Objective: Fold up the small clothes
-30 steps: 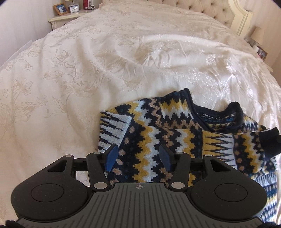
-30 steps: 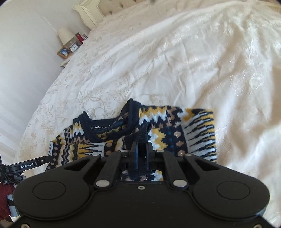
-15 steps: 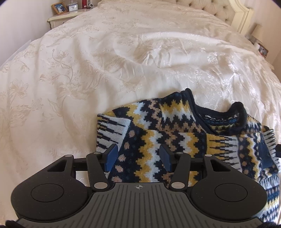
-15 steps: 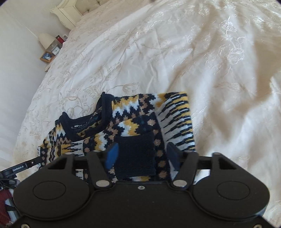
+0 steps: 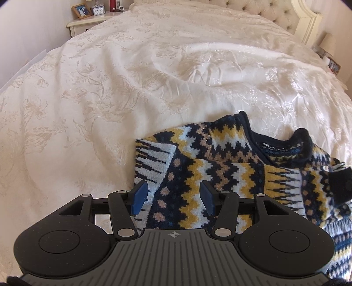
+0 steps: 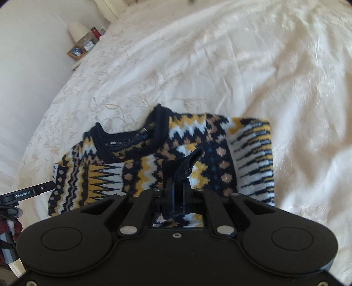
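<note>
A small knitted sweater (image 5: 220,167) in navy, yellow, white and tan zigzags lies partly folded on the cream bedspread (image 5: 110,88), navy collar (image 5: 283,143) toward the headboard. My left gripper (image 5: 173,197) hovers open over the sweater's near left part, with only knit below its blue pads (image 5: 139,195). In the right wrist view the same sweater (image 6: 220,154) fills the middle. My right gripper (image 6: 178,184) is shut on the navy sleeve cuff (image 6: 189,162), which sticks up above the fingertips over the sweater's body.
A tufted headboard (image 5: 275,13) and a bedside table (image 5: 88,19) with a photo frame and clock stand at the far end. A lamp (image 6: 77,30) sits by the wall. A black part of the other gripper (image 6: 28,192) shows at the left edge.
My right gripper was shut on the cuff, opened with the cuff lying flat between its fingers, and has shut on it again, lifting it. The left gripper drew back slightly and stayed open.
</note>
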A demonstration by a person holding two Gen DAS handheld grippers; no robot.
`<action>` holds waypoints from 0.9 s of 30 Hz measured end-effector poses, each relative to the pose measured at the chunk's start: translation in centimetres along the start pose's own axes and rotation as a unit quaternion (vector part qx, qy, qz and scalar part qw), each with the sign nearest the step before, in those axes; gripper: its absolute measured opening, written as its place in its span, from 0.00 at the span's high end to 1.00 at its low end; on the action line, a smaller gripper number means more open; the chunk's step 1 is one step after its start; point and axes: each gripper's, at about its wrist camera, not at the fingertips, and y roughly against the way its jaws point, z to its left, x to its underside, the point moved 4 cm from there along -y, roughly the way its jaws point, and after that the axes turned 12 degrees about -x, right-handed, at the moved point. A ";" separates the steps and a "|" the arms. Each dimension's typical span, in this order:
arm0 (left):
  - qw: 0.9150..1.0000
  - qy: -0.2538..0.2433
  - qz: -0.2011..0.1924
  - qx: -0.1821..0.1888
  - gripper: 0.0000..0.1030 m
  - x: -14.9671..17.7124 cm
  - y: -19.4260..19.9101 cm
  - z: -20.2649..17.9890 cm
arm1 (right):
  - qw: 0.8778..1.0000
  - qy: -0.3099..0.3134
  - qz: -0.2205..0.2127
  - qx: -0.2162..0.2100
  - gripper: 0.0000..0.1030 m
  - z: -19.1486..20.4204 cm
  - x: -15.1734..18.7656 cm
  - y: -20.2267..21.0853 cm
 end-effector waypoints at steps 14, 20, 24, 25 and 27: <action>0.998 -0.007 0.041 -0.055 0.49 0.7 -4.7 0.1 | 0.993 -0.023 0.056 0.099 0.73 -5.1 1.9 -3.1; 0.997 -0.004 0.043 -0.057 0.38 1.0 -4.4 1.3 | 0.992 -0.009 0.051 0.112 0.45 -4.9 2.2 -2.9; 0.998 0.003 0.047 -0.047 0.38 1.5 -2.7 1.7 | 0.992 -0.003 0.035 0.120 0.20 -3.9 2.3 -1.7; 0.998 0.008 0.046 -0.039 0.37 1.8 -2.1 1.7 | 0.992 -0.005 0.033 0.122 0.20 -3.7 2.4 -1.4; 0.999 0.010 0.042 -0.029 0.32 2.4 -0.9 1.7 | 0.992 -0.012 0.029 0.124 0.13 -3.5 2.7 -0.7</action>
